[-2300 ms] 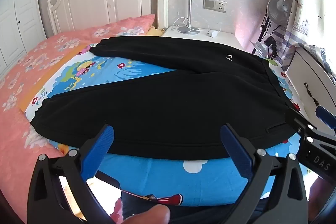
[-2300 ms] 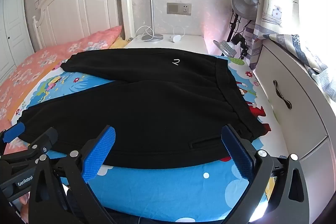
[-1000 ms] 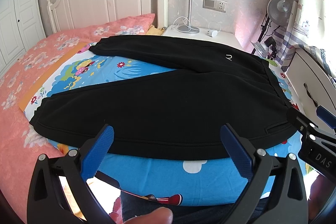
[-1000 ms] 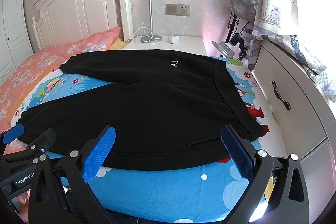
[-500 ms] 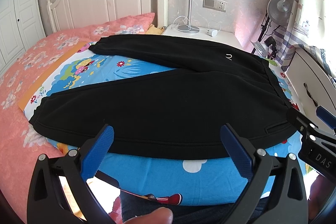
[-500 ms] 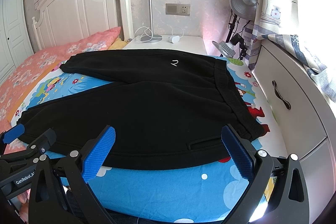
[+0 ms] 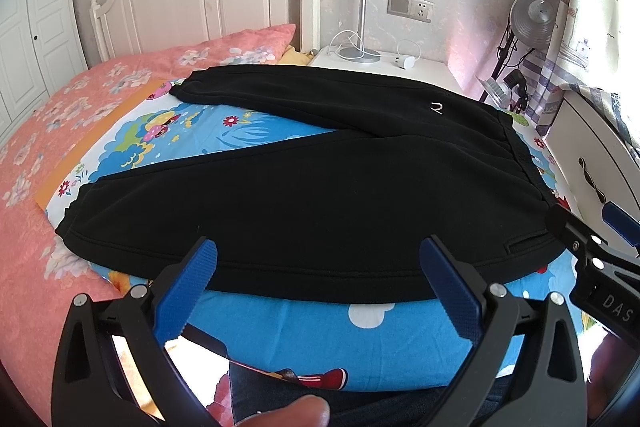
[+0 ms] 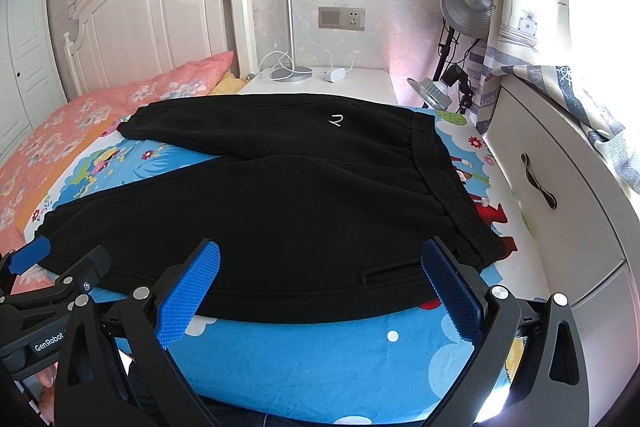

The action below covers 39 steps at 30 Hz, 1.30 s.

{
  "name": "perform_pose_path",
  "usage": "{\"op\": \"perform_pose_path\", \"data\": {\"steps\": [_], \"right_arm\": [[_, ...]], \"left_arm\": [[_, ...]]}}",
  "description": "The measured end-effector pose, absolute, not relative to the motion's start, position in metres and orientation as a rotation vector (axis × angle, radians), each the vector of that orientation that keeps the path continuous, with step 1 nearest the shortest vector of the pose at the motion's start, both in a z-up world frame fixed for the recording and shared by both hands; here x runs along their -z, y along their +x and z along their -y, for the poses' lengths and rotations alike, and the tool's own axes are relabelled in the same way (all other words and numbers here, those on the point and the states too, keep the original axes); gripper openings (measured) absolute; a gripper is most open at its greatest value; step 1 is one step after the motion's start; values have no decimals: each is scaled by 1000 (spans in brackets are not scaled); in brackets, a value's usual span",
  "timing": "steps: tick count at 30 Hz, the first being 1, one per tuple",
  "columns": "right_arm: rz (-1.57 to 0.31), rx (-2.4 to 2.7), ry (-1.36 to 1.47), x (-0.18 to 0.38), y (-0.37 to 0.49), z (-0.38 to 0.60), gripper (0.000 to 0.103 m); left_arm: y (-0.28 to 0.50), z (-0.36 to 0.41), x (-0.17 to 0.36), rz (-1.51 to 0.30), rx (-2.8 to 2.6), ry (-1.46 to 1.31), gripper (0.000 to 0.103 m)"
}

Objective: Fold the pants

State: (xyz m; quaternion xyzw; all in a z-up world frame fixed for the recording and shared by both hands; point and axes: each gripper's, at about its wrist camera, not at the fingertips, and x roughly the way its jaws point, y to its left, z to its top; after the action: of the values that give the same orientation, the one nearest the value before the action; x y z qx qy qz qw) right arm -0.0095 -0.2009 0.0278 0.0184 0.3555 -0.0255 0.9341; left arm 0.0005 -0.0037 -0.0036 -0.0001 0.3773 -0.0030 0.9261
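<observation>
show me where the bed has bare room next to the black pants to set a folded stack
Free: the blue cartoon sheet wedge between the two legs of the black fleece pants, the pink floral bedspread beyond the cuffs, and the blue strip along the near hem. Crowded: the waistband side, close against the white drawer cabinet.

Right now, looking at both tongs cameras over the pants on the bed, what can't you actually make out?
- Black pants: underside hidden in both views by the fabric itself; near leg's cuff partly covered in the right wrist view by the left tongs.
- Small white logo: too small to read.
- Right tongs: cut off by the left wrist view's edge.
- Pocket slit: contents hidden.
- Person: only a fingertip shows.
</observation>
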Motion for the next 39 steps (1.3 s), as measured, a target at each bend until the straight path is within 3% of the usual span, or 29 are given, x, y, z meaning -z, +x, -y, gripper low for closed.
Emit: {"op": "perform_pose_path", "data": {"steps": [39], "right_arm": [[-718,68,22,-27,-12,201,98]], "left_arm": [[1,5,4,-777,7,-3,101]]}}
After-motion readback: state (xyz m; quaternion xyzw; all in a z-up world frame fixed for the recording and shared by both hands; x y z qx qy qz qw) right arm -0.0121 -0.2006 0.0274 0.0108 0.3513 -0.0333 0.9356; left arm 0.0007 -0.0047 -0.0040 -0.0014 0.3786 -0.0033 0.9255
